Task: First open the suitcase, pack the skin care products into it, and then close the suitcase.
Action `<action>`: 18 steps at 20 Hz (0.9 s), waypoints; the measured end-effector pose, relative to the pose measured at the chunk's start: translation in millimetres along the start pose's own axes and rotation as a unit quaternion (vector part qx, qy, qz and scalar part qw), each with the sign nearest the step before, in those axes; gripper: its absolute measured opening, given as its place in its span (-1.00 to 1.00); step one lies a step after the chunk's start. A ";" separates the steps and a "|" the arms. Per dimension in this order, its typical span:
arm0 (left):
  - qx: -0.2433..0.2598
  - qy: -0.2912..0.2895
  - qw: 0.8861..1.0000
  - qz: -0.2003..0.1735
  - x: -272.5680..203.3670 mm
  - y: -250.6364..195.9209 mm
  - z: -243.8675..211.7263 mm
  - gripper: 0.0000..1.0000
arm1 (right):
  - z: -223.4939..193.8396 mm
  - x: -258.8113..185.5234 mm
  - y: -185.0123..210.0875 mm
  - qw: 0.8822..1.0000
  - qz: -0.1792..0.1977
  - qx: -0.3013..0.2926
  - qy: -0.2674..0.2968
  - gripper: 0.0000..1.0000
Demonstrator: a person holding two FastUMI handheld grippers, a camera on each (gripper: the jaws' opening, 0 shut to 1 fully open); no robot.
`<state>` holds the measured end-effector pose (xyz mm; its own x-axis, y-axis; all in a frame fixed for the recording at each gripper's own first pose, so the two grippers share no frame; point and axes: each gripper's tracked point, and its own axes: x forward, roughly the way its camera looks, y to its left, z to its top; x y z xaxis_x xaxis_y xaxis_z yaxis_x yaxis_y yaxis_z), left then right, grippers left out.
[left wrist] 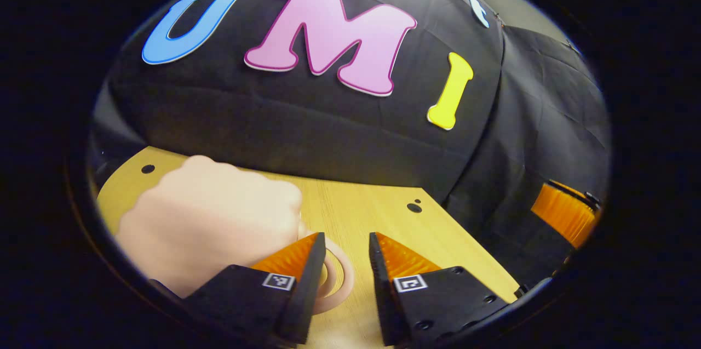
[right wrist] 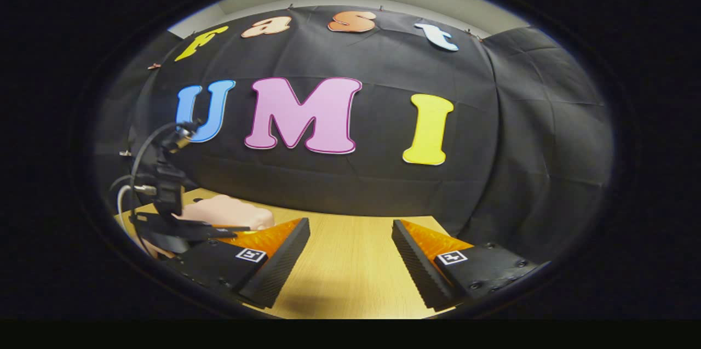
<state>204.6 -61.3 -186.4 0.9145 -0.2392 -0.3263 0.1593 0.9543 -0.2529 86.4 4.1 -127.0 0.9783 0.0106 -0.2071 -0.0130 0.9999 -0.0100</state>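
Even, fairly dim booth lighting, apparently from overhead. Strong fisheye bending toward every rim; straight edges of the wooden table (right wrist: 350, 261) curved, black cloth wall (right wrist: 356, 184) bulged outward. Cloth dark, folds faintly readable, darker toward the rims. In left gripper view: pale suitcase (left wrist: 208, 223) close to lens, soft and washed out, outline smeared; slight overall motion softness; picture tilted. Soft shadow under the left gripper (left wrist: 346, 278) on the wood. In right gripper view: sharper centre, level horizon, broad soft shadow on the table below the right gripper (right wrist: 350, 253). Mild warm sheen on wood, no hard glare. Cabled rig (right wrist: 164, 195) at left rim dark, detail lost.
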 end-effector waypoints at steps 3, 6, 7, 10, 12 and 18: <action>0.003 -0.053 0.998 0.035 -64.1 6.5 62.0 0.64 | 22.7 -13.4 3.1 1.000 0.006 0.013 -0.001 0.93; 0.013 -0.102 0.992 0.078 -141.6 16.2 111.6 0.91 | 42.3 -28.6 15.9 1.000 0.025 0.016 0.009 0.93; 0.021 -0.117 0.988 0.097 -165.0 22.4 124.1 0.91 | 48.7 -37.0 23.7 0.999 0.035 0.022 0.012 0.93; 0.036 -0.143 0.980 0.133 -234.4 29.1 140.7 0.92 | 82.5 -66.7 38.8 0.999 0.034 0.015 -0.019 0.93; 0.043 -0.155 0.977 0.138 -271.7 29.9 145.0 0.92 | 94.5 -89.0 53.9 0.998 0.046 0.026 -0.027 0.93; 0.078 -0.170 0.974 0.127 -324.0 21.6 141.5 0.92 | 114.8 -142.6 74.9 0.997 0.055 0.036 -0.036 0.87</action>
<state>-35.7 62.2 42.7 0.9979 0.0556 -0.0330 -0.0573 0.9969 -0.0535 -30.3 78.9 14.1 0.9842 0.1185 -0.1315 -0.1085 0.9908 0.0806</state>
